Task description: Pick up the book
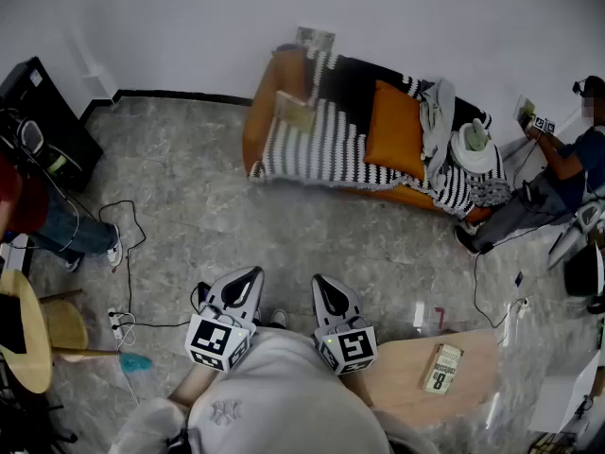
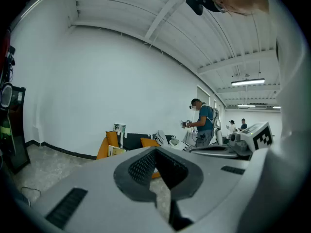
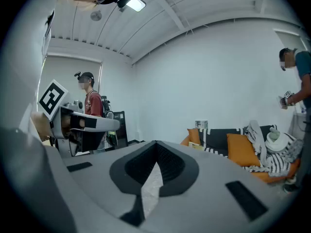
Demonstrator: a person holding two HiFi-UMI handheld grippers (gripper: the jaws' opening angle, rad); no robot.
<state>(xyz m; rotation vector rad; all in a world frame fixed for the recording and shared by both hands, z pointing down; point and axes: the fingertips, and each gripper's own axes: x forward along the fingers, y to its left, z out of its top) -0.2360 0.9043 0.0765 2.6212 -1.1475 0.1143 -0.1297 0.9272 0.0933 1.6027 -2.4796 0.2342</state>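
Grey marbled floor [image 1: 312, 225] runs up to a white wall, where an orange sofa [image 1: 253, 126] with a black-and-white striped blanket [image 1: 321, 145] stands well ahead of both sets of fingers. The left gripper [image 1: 250, 273] and right gripper [image 1: 321, 279] are held side by side over the floor, roughly level. Each has its fingers closed together with nothing between them. A small cream-and-green book [image 1: 441, 368] lies flat on a light wooden worktop [image 1: 397, 386], to the right of the right gripper's fingers and back from their tips, well apart from them. A pale yellowish book [image 1: 296, 112] rests on the sofa's striped seat, far in front of the fingers.
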